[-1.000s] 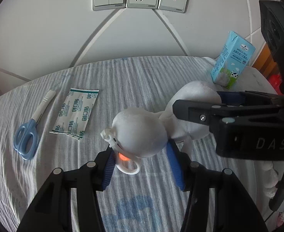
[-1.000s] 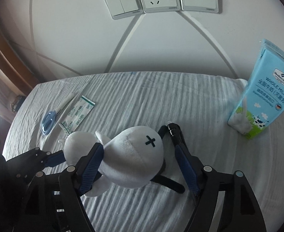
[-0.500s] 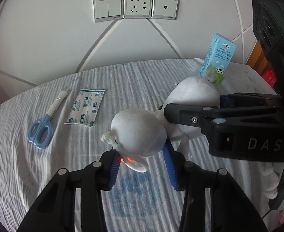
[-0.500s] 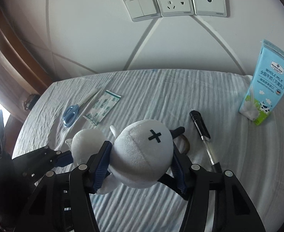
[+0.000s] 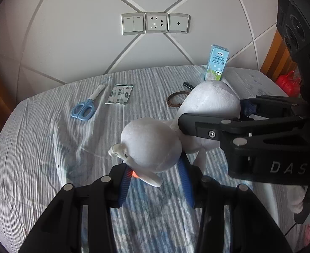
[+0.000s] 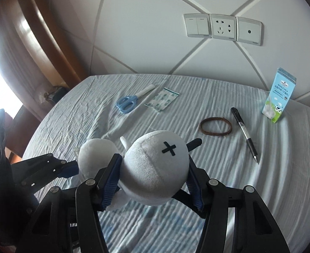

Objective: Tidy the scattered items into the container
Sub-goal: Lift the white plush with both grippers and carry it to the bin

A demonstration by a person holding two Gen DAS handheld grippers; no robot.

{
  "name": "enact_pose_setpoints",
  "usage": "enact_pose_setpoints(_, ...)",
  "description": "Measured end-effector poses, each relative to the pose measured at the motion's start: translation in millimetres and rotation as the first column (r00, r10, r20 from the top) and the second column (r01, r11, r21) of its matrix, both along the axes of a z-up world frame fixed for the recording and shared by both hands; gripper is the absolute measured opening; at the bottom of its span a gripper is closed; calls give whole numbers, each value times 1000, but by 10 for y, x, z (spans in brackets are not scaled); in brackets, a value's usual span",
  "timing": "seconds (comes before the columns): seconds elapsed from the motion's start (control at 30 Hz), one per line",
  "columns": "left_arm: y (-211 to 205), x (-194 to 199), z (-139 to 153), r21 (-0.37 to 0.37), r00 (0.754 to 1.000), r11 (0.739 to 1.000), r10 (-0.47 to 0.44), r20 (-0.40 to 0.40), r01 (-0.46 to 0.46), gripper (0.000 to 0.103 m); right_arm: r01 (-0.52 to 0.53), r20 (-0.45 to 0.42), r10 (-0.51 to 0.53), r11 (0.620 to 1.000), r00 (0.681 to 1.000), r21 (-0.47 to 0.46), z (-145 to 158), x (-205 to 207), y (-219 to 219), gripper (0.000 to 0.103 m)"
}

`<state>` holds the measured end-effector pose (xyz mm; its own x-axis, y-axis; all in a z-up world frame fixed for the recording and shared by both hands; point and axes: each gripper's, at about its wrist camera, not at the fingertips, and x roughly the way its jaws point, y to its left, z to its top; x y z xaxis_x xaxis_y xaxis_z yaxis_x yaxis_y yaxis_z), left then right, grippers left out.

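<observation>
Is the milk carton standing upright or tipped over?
Upright: the milk carton stands on its base on the striped cloth, top uppermost, near the wall.

Soft cloth, matt plastic, printed paper.
The plush toy (image 6: 155, 168) is white fuzzy fabric, and the bed sheet (image 6: 218, 84) is wrinkled ribbed cloth. The right gripper (image 6: 152, 186) is matt black plastic with blue ribbed pads (image 6: 110, 181). The milk carton (image 6: 279, 97) is smooth printed paper, and the scissors (image 6: 126, 103) have glossy blue plastic handles.
</observation>
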<state>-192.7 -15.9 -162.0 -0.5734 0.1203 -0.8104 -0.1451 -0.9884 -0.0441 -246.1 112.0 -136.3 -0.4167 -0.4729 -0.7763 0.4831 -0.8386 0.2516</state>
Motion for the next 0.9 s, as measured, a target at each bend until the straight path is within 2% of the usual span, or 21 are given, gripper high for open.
enact_pose_setpoints(0.37,-176,713,228,16,998,999,51,-26,-51,41,-59,-35,60,998,998,16,264,672,-176,58)
enact_pose_setpoints(0.53,-336,1173,311,22,992,992,121,-28,-121,41,-129,-46,130,991,990,15,344,1052,-386,58)
enact_pose_setpoints(0.7,-549,1749,350,14,973,973,230,-25,-230,41,-240,-47,240,971,970,-1,365,1503,-703,58)
enact_pose_setpoints(0.9,-913,2449,300,15,929,929,370,-22,-369,41,-384,-54,383,923,922,-7,323,2095,-1204,58)
